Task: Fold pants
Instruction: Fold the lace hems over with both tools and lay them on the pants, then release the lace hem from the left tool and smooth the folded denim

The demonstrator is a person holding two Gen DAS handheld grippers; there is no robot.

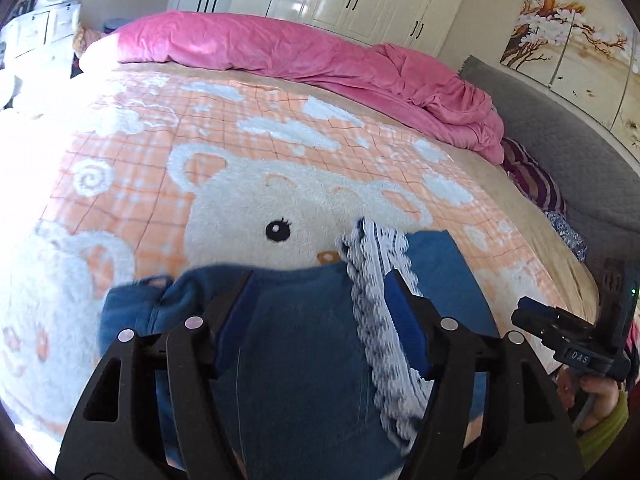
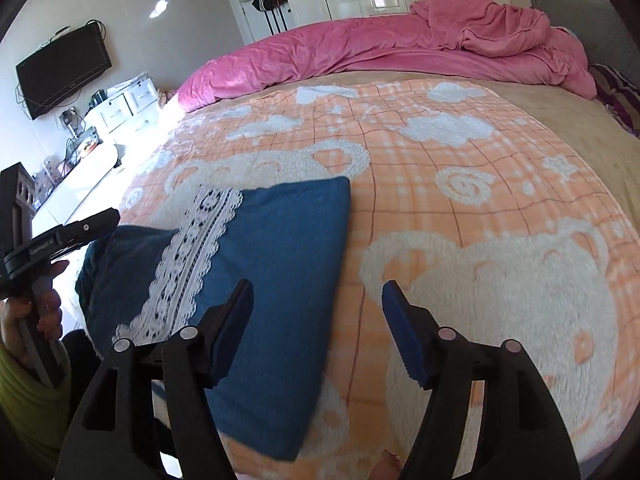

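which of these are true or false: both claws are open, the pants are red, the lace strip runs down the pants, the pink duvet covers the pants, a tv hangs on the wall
1. Both claws are open. True: the left claw and the right claw each show spread fingers with nothing pinched between them.
2. The pants are red. False: the pants are blue.
3. A white lace strip runs down the pants. True.
4. The pink duvet covers the pants. False: it is bunched at the far side of the bed, apart from the pants, which lie on the orange bear blanket.
5. A TV hangs on the wall. True.
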